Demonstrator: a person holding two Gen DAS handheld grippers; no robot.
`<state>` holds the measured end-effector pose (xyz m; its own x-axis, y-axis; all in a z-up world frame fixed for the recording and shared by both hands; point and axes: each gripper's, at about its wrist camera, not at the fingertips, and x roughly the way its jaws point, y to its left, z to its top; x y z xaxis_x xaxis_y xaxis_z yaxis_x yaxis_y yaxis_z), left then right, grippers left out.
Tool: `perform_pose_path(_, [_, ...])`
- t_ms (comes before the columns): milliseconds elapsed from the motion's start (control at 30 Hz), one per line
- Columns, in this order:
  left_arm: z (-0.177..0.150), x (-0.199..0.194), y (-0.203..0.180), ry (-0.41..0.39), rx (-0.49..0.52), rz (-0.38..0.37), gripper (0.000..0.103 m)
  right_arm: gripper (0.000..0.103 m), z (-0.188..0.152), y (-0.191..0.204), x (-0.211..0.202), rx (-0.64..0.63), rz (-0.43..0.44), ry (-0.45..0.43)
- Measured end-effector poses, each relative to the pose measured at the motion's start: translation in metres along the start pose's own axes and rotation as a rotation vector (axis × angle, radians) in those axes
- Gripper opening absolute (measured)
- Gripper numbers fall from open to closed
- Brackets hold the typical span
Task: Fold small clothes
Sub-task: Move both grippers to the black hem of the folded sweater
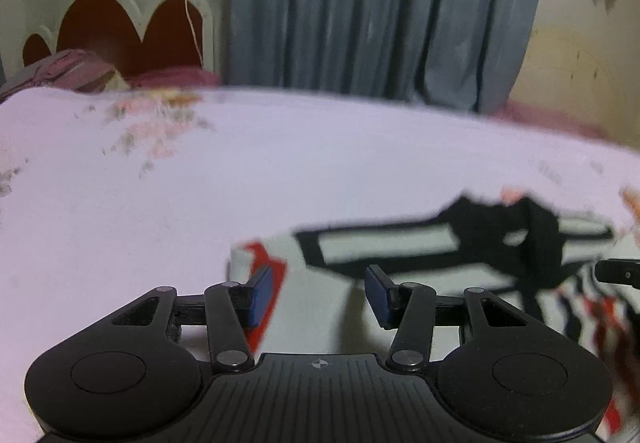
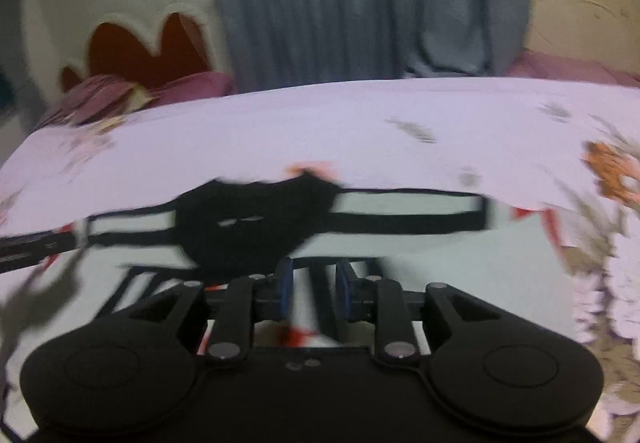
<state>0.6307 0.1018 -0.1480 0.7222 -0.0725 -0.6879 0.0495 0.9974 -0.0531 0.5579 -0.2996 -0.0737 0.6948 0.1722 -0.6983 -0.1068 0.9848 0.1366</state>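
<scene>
A small white garment [image 1: 332, 307] with black bands, a black collar patch and red marks lies flat on the pale bedsheet [image 1: 200, 183]. My left gripper [image 1: 318, 297] is open and empty, low over the garment's left end. In the right wrist view the same garment [image 2: 440, 283] spreads across the frame, with the black patch [image 2: 256, 219] ahead. My right gripper [image 2: 314, 293] is partly open, its blue pads a narrow gap apart over the garment's middle, holding nothing I can see. The other gripper's tip [image 1: 618, 273] shows at the right edge of the left wrist view.
The bed has a floral print sheet [image 2: 400, 123]. A scalloped headboard [image 1: 132, 31] and purple pillows [image 1: 72, 71] stand at the far left. A grey curtain [image 1: 380, 11] hangs behind the bed. Both views are motion-blurred.
</scene>
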Motion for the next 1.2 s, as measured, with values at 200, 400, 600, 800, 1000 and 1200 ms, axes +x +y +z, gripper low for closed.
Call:
perform_pose_path(200, [-0.008,-0.029,-0.015,-0.056,-0.001,-0.002,0.050,0.021,-0.007,0.027,0.007,-0.073,-0.038,0.037])
perform_pose_path(400, [-0.034,-0.032,-0.055,-0.003,0.028,-0.053,0.050,0.020,-0.016,0.061,0.000,-0.150,0.090,0.046])
perform_pose_path(600, [-0.046,-0.038,-0.049,-0.012,0.056,-0.026,0.050,0.018,-0.025,0.046,0.005,-0.160,-0.011,0.061])
perform_pose_path(800, [-0.049,-0.047,-0.026,-0.016,0.044,0.019,0.050,0.018,-0.029,0.019,-0.006,-0.124,-0.063,0.083])
perform_pose_path(1000, [-0.045,-0.075,-0.056,-0.066,0.002,-0.031,0.050,0.031,-0.029,0.055,-0.028,-0.174,-0.037,0.041])
perform_pose_path(1200, [-0.068,-0.084,-0.081,-0.025,0.030,-0.013,0.050,0.032,-0.050,0.077,-0.037,-0.175,0.019,0.092])
